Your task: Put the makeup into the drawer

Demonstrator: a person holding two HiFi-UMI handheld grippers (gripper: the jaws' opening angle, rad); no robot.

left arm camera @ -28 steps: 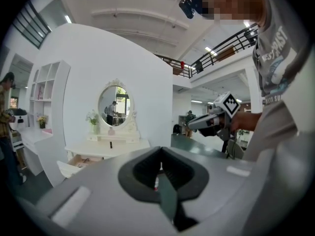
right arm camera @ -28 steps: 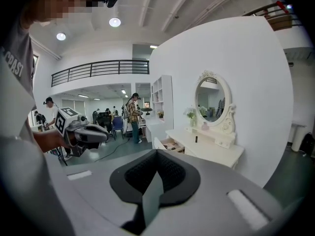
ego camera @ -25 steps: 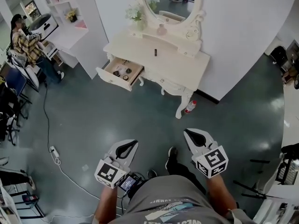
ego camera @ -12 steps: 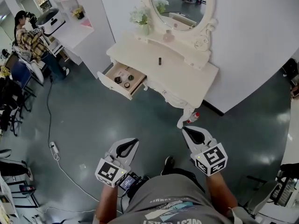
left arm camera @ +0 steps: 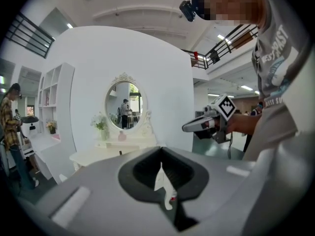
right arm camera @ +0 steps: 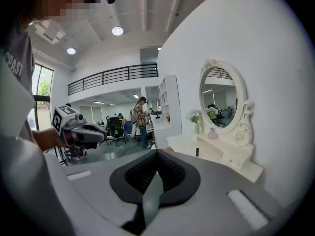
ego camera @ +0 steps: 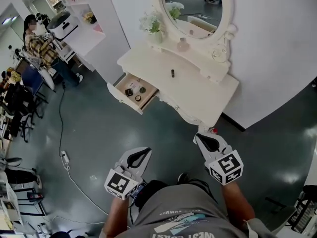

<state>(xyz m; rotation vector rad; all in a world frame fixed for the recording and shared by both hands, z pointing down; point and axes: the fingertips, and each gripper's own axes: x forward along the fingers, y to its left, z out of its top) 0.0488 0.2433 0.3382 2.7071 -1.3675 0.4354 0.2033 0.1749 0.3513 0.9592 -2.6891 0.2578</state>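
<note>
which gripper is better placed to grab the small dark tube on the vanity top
Right, probably: the right gripper is nearer the tube; the left gripper sits further back. Both shut and empty.

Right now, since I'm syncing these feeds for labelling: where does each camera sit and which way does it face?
Head view: on the person's head, looking steeply down at the dressing table and open drawer; shows left hand-held gripper, right hand-held gripper, shirt.
Left gripper view: on the left hand-held gripper, facing along its shut jaws toward the mirror; shows the right hand-held gripper, shirt.
Right gripper view: on the right hand-held gripper, facing the mirror obliquely; shows the left hand-held gripper.
Shared: all show the dressing table.
</note>
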